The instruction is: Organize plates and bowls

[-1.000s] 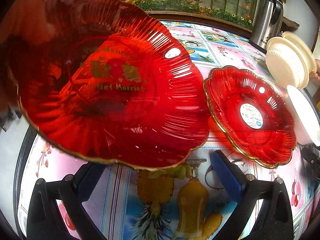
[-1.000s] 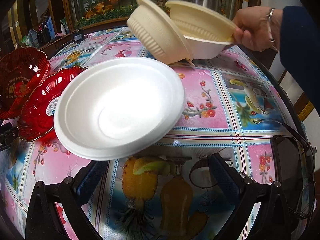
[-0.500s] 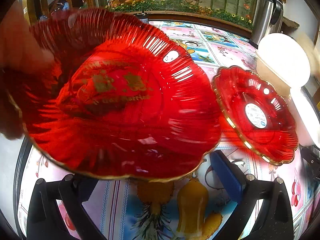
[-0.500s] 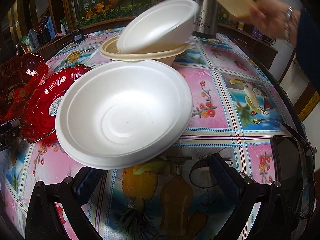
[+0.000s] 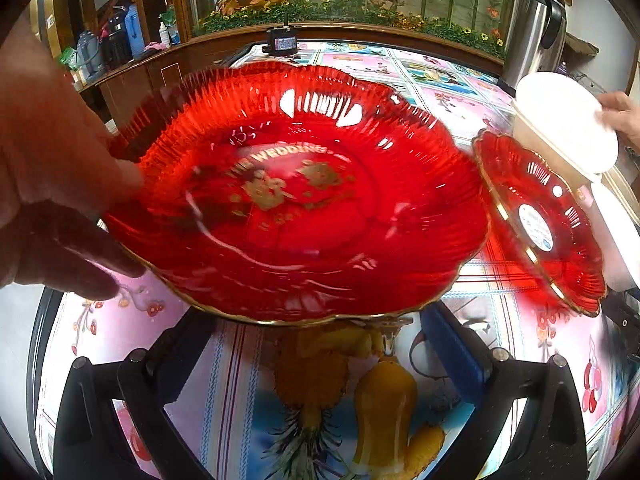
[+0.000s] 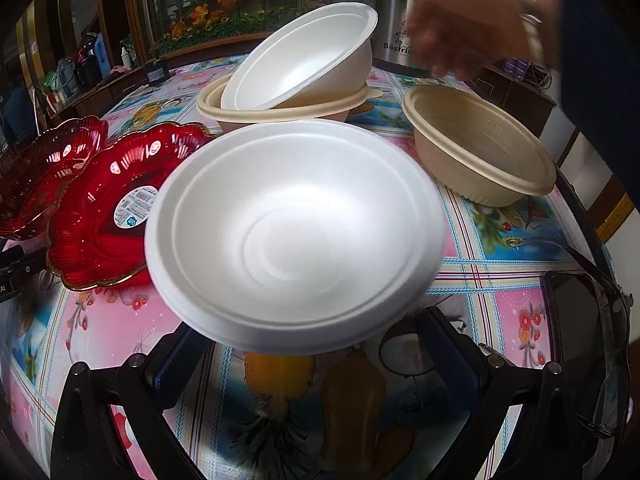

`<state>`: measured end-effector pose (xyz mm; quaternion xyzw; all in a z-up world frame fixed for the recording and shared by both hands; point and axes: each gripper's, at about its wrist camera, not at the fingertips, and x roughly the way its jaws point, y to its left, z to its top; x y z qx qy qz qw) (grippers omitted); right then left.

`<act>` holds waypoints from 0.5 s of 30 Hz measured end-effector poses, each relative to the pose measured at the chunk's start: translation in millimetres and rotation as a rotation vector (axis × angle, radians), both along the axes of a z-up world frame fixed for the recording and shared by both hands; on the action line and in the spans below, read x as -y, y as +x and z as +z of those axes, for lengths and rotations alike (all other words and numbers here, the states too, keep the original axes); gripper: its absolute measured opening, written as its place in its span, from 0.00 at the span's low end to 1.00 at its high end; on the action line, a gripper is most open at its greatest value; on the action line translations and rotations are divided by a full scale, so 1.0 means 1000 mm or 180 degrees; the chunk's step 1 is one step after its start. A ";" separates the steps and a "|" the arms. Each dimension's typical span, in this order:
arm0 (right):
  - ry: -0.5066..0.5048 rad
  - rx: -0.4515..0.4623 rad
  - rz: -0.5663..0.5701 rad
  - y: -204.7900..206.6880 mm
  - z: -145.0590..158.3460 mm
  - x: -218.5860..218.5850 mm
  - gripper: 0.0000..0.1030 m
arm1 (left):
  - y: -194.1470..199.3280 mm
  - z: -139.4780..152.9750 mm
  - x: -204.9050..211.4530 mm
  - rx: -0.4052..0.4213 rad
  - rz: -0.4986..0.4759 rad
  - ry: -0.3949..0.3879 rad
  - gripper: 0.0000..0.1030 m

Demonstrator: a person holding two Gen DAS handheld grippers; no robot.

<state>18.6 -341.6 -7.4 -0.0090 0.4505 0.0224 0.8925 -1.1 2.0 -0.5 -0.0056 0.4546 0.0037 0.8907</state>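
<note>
In the left wrist view a person's hand [image 5: 52, 184] holds a large red ribbed plate [image 5: 296, 200] with gold lettering by its left rim, just beyond my open left gripper [image 5: 312, 328]. A second red plate [image 5: 536, 220] with a white label lies to its right. In the right wrist view a white foam plate [image 6: 296, 232] sits just past my open right gripper [image 6: 308, 336], its near rim over the fingertips. Behind it a white bowl [image 6: 304, 64] rests tilted inside a beige bowl [image 6: 280, 110]. Another beige bowl [image 6: 480, 152] stands at the right.
A second hand [image 6: 460, 20] hovers above the bowls. A steel thermos [image 5: 532, 28] stands at the back right. Dark glasses [image 6: 584, 352] lie at the table's right edge. Both red plates [image 6: 108, 208] lie left of the white plate. A wooden cabinet borders the far side.
The hand has tipped the large red plate flatter and lower. The other hand set down two beige bowls, one with the white bowl in it, and lifted away. The white plate shifted right.
</note>
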 end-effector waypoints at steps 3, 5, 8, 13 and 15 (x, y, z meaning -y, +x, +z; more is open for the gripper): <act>0.0000 -0.0001 0.0000 0.000 0.000 0.000 0.99 | 0.000 0.000 -0.001 0.0000 0.0000 -0.0001 1.00; 0.0002 0.0000 0.0001 0.000 0.001 0.000 0.99 | 0.000 0.000 -0.001 -0.0001 0.0000 -0.0001 1.00; 0.0001 0.0002 0.0001 0.000 0.000 0.000 0.99 | 0.001 0.000 0.000 -0.0002 0.0000 -0.0001 1.00; 0.0001 0.0000 0.0000 0.000 0.001 0.000 0.99 | 0.001 0.000 0.000 -0.0002 0.0000 -0.0001 1.00; 0.0002 0.0000 0.0001 0.000 0.001 0.000 0.99 | 0.001 0.000 0.000 -0.0002 0.0001 -0.0001 1.00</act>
